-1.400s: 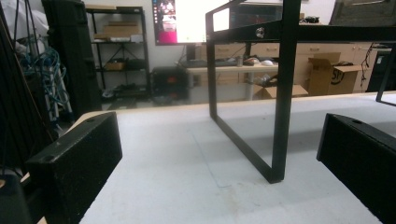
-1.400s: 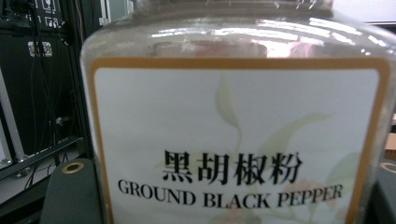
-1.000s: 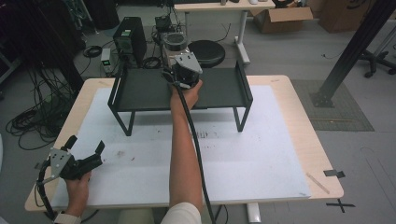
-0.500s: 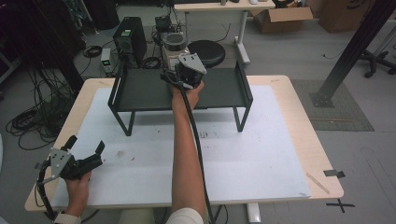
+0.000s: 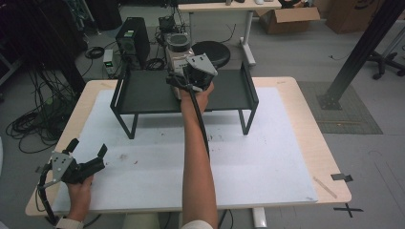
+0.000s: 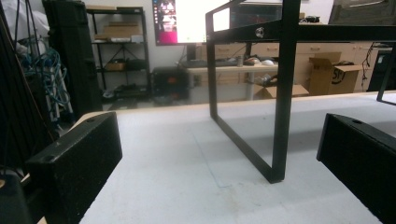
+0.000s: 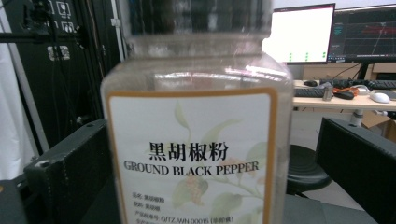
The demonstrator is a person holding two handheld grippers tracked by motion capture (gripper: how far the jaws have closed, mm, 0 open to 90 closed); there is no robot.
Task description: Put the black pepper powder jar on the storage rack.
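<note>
**Pepper jar stands free on the shelf, right jaws spread either side of it**

Over on the left, the left gripper (image 5: 88,160) rests low at the near left corner of the white-covered table (image 5: 267,167), its jaws parted with nothing between them. Seen along those jaws in the left gripper view, there is just bare table top and the near leg of the black shelf (image 6: 280,93) ahead. It lies well apart from the jar and has no say in what comes next.

Moving to the middle, the person's right arm reaches straight across the table to the shelf (image 5: 143,93). The right gripper (image 5: 184,78) is held level at the shelf's deck, and its jaws have just been opening: in the right gripper view the two black pads stand clear on either side of the ground black pepper jar (image 7: 196,140), a gap showing on each flank, so nothing is pinched.

The jar (image 5: 177,52) stands upright on the shelf, its long axis vertical, dead ahead of the right gripper and between its jaws. I'd judge it has been set down there; a straight pull back toward the person, without any sideways drift, should leave it standing.
</note>
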